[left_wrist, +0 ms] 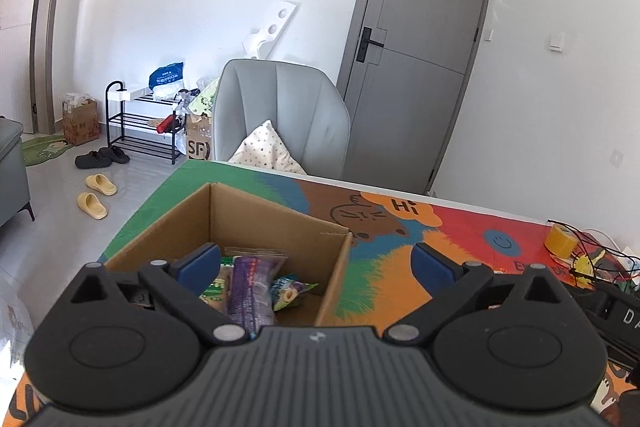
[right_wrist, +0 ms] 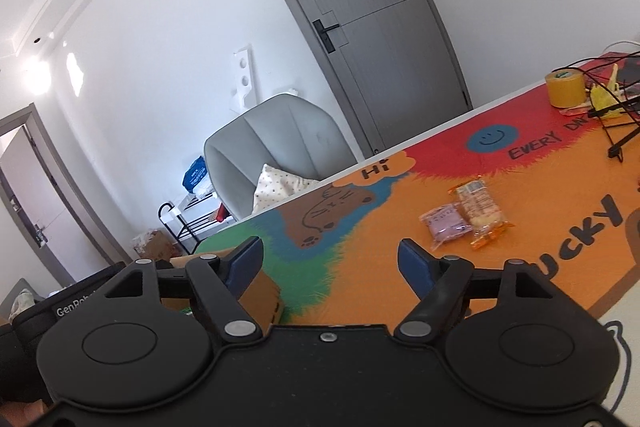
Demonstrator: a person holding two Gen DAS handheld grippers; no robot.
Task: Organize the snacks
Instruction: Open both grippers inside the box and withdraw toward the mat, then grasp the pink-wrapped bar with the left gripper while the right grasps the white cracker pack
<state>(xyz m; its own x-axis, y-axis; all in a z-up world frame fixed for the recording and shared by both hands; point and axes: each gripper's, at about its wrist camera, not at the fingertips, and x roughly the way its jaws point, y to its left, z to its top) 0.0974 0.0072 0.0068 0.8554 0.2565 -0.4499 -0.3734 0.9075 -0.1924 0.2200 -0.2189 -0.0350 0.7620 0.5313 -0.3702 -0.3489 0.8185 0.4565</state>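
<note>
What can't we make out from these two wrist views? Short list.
- Cardboard box, left wrist view: its near part and most of the snack packets inside sit behind the left gripper, so no count.
- Same box, right wrist view: only a corner shows behind the right gripper.
- Orange packet and purple packet, right wrist view: print too small to read.
- Cables, left wrist view: cut off by the right edge.

Both views look forward and slightly down from just above the colourful table mat (left_wrist: 384, 267). The left wrist view sits close over the cardboard box (left_wrist: 280, 227); the right wrist view, tilted, is right of that box (right_wrist: 260, 291). Both share the grey door (left_wrist: 416, 47) and grey chair (right_wrist: 276, 147) beyond the mat.
</note>
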